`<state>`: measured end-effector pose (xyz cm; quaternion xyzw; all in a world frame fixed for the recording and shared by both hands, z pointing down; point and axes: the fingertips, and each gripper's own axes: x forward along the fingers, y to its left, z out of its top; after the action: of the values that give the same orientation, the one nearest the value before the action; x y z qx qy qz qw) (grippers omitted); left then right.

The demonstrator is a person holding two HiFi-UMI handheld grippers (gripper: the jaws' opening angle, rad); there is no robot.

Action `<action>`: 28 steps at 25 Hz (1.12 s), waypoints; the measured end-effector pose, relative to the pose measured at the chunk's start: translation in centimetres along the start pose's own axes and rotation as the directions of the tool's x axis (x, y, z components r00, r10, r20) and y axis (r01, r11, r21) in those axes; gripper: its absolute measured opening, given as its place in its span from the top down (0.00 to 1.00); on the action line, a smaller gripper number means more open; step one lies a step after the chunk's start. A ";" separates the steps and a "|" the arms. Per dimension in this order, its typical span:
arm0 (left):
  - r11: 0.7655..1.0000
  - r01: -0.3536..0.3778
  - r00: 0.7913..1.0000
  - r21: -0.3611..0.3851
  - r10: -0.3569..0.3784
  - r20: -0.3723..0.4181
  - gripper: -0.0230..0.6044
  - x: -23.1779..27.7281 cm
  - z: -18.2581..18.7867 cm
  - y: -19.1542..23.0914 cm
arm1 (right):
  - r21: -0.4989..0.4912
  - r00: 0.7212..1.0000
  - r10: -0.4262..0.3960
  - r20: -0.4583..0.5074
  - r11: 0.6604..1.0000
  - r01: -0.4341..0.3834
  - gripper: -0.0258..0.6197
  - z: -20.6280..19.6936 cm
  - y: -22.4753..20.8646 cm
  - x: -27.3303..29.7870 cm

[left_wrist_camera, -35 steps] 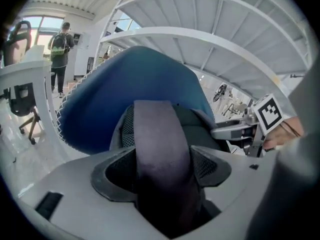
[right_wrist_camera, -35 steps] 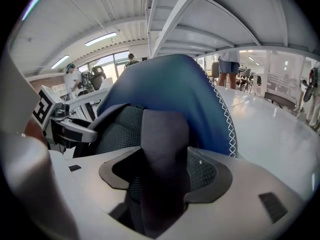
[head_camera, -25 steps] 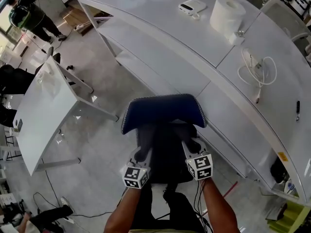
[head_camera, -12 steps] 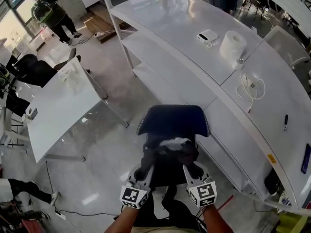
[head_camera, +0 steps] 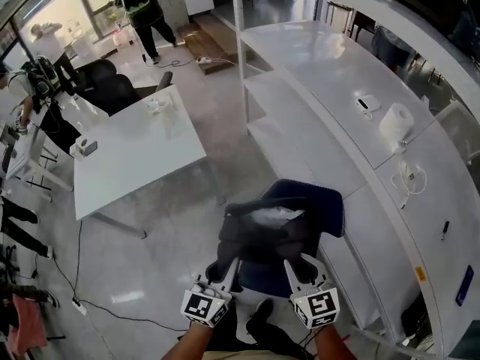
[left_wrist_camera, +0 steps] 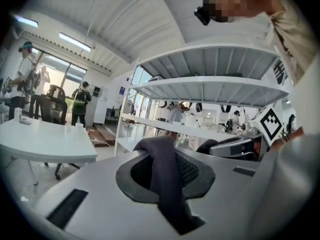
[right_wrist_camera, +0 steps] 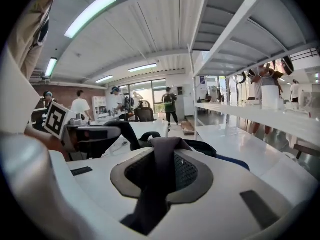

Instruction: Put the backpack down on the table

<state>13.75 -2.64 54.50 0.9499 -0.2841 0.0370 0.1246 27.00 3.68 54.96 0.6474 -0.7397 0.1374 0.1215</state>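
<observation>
Here, the flat white rectangular desk (head_camera: 139,148) stands at the far left, well apart from the load across open floor. The left claw (head_camera: 223,265) is clamped on a dark grey fabric strap (left_wrist_camera: 167,179). That strap leads to the slumped dark grey fabric backpack (head_camera: 259,235), which hangs between both claws above the blue padded office chair (head_camera: 322,205) and rests on no desk yet. The right claw (head_camera: 297,264) is closed on a second dark strap (right_wrist_camera: 159,176). The backpack lies just ahead of both claws, its long axis running left to right between them. The long curved white desk (head_camera: 315,73) runs just right of the chair. I judge it the nearer landing place, on the right claw's side.
</observation>
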 end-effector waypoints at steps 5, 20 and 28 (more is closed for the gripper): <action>0.998 -0.057 0.993 0.041 0.052 0.105 0.87 -1.6 6.8 4.4 | -0.046 0.994 0.066 0.082 0.997 -0.063 0.81 7.5 2.8 3.3; 0.959 -0.233 0.943 0.161 0.183 0.276 0.87 -13.0 21.4 21.8 | -0.155 0.926 0.290 0.243 0.954 -0.258 0.81 23.6 19.4 16.3; 0.925 -0.340 0.903 0.171 0.270 0.335 0.87 -17.1 26.2 33.5 | -0.205 0.887 0.366 0.283 0.926 -0.317 0.81 29.6 28.0 25.7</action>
<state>-18.91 -27.39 34.03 0.8955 -0.4396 -0.0590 -0.0366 -4.23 -27.31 35.28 0.5091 -0.8603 -0.0058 0.0249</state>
